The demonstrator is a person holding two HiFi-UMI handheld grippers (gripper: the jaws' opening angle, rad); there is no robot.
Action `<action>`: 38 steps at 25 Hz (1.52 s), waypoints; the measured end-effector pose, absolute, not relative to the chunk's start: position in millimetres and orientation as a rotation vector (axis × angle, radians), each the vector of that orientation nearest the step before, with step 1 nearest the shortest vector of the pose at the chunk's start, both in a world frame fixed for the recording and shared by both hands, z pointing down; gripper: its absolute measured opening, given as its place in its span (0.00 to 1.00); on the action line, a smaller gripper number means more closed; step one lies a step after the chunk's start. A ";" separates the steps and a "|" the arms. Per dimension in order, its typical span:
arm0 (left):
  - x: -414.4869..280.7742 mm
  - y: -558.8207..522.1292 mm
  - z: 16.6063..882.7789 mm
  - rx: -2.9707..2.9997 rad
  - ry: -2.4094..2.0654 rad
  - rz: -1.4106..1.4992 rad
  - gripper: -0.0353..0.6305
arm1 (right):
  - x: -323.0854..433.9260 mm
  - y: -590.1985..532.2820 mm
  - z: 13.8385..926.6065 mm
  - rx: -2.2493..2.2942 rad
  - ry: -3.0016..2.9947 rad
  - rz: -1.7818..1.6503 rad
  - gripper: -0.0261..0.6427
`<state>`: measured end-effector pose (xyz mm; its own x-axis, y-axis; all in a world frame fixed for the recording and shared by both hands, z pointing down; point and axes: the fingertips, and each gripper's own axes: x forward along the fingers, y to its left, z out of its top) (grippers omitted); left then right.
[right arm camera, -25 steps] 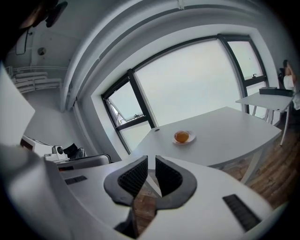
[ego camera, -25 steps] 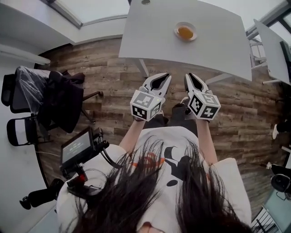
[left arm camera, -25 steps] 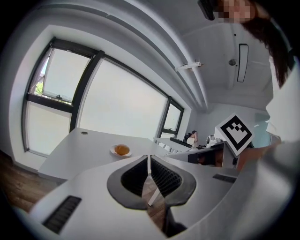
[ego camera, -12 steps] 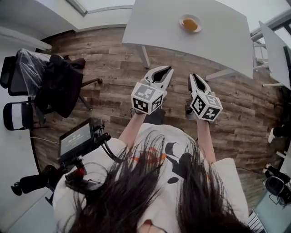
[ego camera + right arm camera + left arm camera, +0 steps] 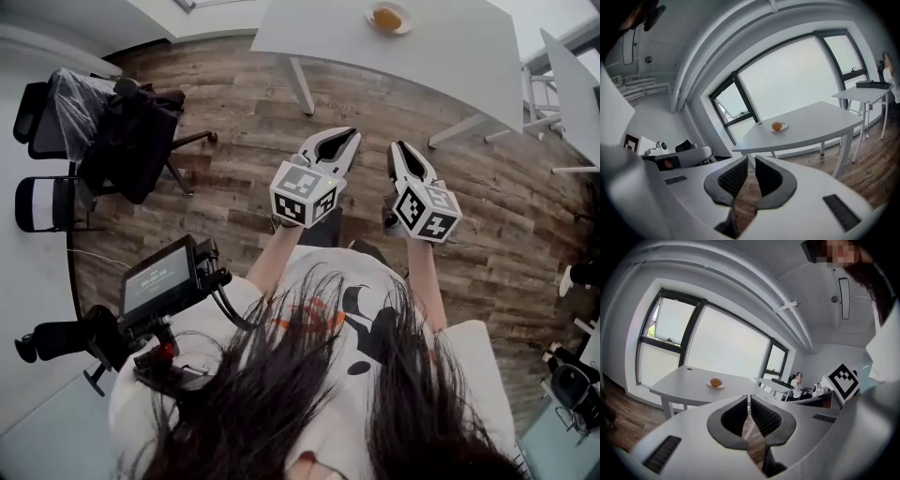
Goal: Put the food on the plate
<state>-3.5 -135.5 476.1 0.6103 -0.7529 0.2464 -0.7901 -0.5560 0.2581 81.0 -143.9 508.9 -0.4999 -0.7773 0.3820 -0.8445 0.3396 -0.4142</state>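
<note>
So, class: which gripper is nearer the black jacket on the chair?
Left. The left gripper is off to the jacket's right, over the wood floor. The right gripper is farther right again, on the far side of the left one.

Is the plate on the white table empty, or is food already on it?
Not empty: an orange food item sits on the plate.

Head view looks steeply down; both tool views face the table point(image 5: 441, 56)
</note>
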 end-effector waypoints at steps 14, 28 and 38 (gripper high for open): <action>39.7 15.1 478.0 2.458 -1.321 0.169 0.06 | 114.3 -15.8 500.8 1.413 -2.570 0.864 0.13; 33.7 82.9 477.3 2.479 -1.292 0.176 0.06 | 92.7 48.1 494.1 1.378 -2.590 0.849 0.13; -26.3 131.2 465.3 2.498 -1.291 0.143 0.06 | 36.1 109.2 479.7 1.410 -2.590 0.830 0.13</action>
